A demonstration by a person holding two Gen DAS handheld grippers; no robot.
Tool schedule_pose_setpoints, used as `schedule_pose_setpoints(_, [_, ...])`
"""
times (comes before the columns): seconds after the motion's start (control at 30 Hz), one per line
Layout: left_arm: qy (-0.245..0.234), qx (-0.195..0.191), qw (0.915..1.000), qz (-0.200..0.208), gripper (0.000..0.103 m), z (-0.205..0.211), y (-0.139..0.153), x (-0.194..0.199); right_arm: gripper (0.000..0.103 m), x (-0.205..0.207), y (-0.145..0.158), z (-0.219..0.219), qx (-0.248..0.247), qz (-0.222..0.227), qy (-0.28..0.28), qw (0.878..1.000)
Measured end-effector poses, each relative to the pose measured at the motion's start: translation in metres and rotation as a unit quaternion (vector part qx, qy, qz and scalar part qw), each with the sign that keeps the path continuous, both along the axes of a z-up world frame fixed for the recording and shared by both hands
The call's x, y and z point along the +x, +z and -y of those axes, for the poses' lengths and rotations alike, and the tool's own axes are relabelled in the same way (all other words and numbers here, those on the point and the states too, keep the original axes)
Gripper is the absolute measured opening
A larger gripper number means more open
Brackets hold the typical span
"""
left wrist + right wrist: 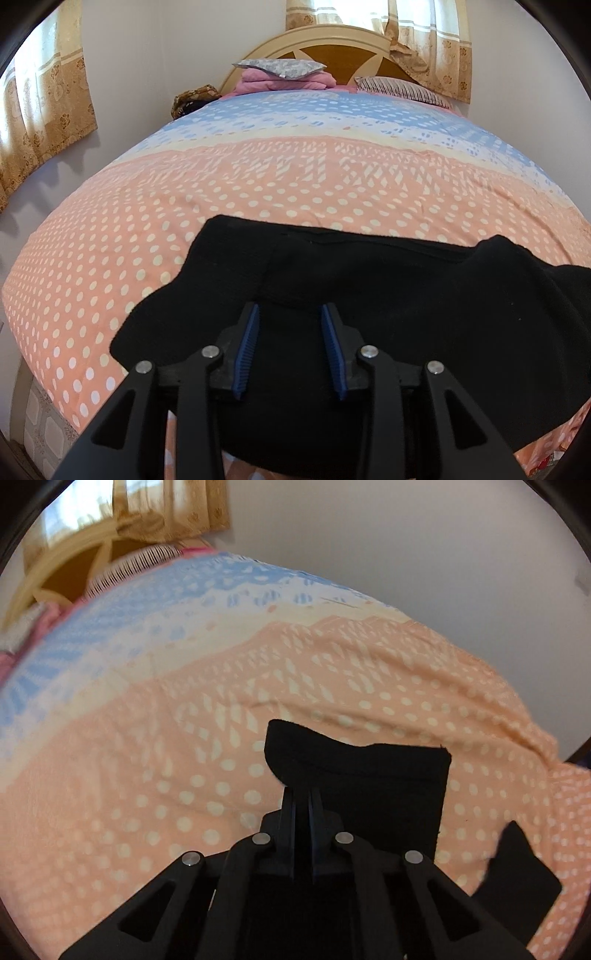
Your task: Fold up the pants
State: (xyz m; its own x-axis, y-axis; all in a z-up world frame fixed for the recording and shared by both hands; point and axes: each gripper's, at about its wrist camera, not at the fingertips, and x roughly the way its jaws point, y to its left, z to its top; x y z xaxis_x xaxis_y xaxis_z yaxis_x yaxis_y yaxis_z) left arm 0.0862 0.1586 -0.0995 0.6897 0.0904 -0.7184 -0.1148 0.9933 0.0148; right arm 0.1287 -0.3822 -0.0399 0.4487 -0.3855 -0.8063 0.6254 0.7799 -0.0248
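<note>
Bedspread (pixel 258 192) dotted, headboard (pixel 343 55) beyond | left jaws spread over pants (pixel 406 288) | right jaws pinching pants

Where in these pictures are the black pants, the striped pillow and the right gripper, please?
black pants (pixel 406 295): left wrist view, on the flat middle of the fabric.
striped pillow (pixel 402 89): left wrist view, on its striped top face.
right gripper (pixel 303 797): right wrist view, midway between the closed fingertips, at the pants' edge.

I see a dotted peach-and-blue bedspread (pixel 184 206), a striped pillow (pixel 402 90) by the headboard (pixel 343 55) — gold curtains (pixel 48 122) on the wall.
</note>
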Motion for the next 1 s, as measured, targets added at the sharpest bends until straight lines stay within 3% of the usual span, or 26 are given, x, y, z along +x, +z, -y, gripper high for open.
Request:
schedule_pose_setpoints(0.1, [0.002,0.001,1.0,-0.002,0.038,0.0,0.001,0.0,0.005,-0.039,0.025,0.011,0.066,0.096,0.017,0.993])
schedule_pose_setpoints(0.23, [0.007,-0.002,1.0,-0.004,0.038,-0.001,0.0,0.001,0.005,-0.12,0.06,0.027,0.135,0.221,0.023,0.966])
schedule_pose_setpoints(0.33, [0.009,-0.002,1.0,-0.003,0.038,-0.001,0.0,0.002,0.005,-0.175,0.059,0.043,0.155,0.253,0.002,0.955])
schedule_pose_setpoints(0.4, [0.009,-0.001,1.0,-0.003,0.038,-0.001,0.0,0.002,0.005,-0.208,0.045,0.06,0.174,0.258,-0.01,0.95])
schedule_pose_setpoints(0.6, [0.007,0.004,1.0,-0.006,0.038,-0.002,0.0,0.003,0.01,-0.269,0.01,0.093,0.196,0.213,-0.053,0.956])
schedule_pose_setpoints(0.73, [0.01,0.016,0.9997,-0.011,0.039,0.0,0.008,0.004,0.02,-0.294,0.033,0.101,0.097,0.171,-0.12,0.973])
schedule_pose_setpoints(0.77, [0.017,0.021,0.9996,-0.008,0.039,0.003,0.014,0.002,0.03,-0.296,0.042,0.102,0.072,0.169,-0.124,0.975])
schedule_pose_setpoints(0.8, [0.017,0.023,0.9996,0.001,0.039,0.007,0.021,-0.001,0.048,-0.294,0.052,0.101,0.057,0.174,-0.115,0.976])
schedule_pose_setpoints(0.87, [-0.007,0.018,0.9996,0.022,0.039,0.023,0.035,-0.007,0.067,-0.285,0.068,0.1,0.046,0.196,-0.076,0.977])
schedule_pose_setpoints(0.93, [-0.056,0.017,0.9975,0.04,0.041,0.05,0.049,-0.014,0.067,-0.264,0.076,0.097,0.061,0.214,-0.006,0.975])
schedule_pose_setpoints(1.0, [-0.115,0.015,0.9919,0.052,0.047,0.086,0.059,-0.024,0.064,-0.233,0.072,0.094,0.069,0.188,0.063,0.978])
